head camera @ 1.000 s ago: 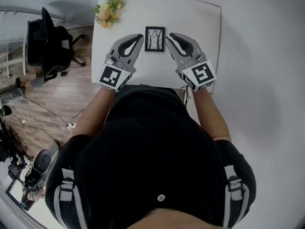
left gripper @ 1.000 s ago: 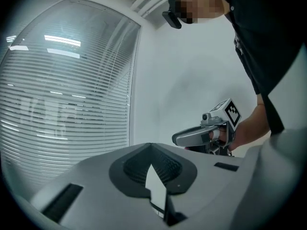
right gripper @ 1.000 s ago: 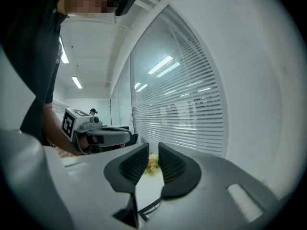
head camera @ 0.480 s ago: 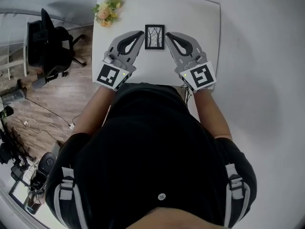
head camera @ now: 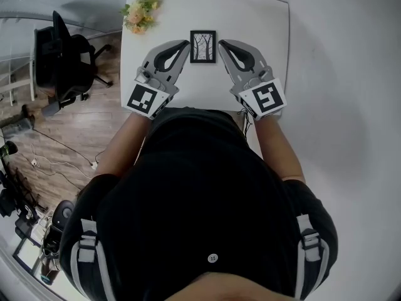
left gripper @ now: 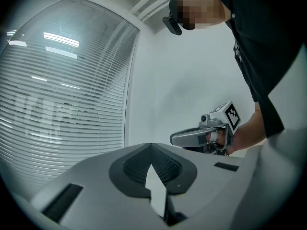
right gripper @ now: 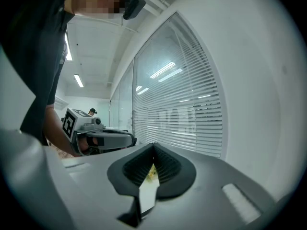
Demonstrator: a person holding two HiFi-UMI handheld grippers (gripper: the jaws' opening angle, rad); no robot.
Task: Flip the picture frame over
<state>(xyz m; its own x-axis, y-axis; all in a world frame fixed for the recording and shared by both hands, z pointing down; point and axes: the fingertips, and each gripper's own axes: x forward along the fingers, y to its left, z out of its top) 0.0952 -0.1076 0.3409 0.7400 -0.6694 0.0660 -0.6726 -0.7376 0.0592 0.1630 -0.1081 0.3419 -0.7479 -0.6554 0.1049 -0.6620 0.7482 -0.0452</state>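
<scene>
By the desk's (head camera: pixel 266 30) near edge, the left claw (head camera: pixel 186 44) and right claw (head camera: pixel 220 44) are both clenched and empty. Their tips flank the picture frame (head camera: pixel 203 47), which lies face up mid-desk. Prising with closed tips could skid it toward the far edge or drop it glass-first.

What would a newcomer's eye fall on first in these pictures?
A small black picture frame lies picture-up in the middle of the white table. The left gripper and the right gripper, both shut, point at it from either side. A bunch of flowers sits at the table's far left corner.
</scene>
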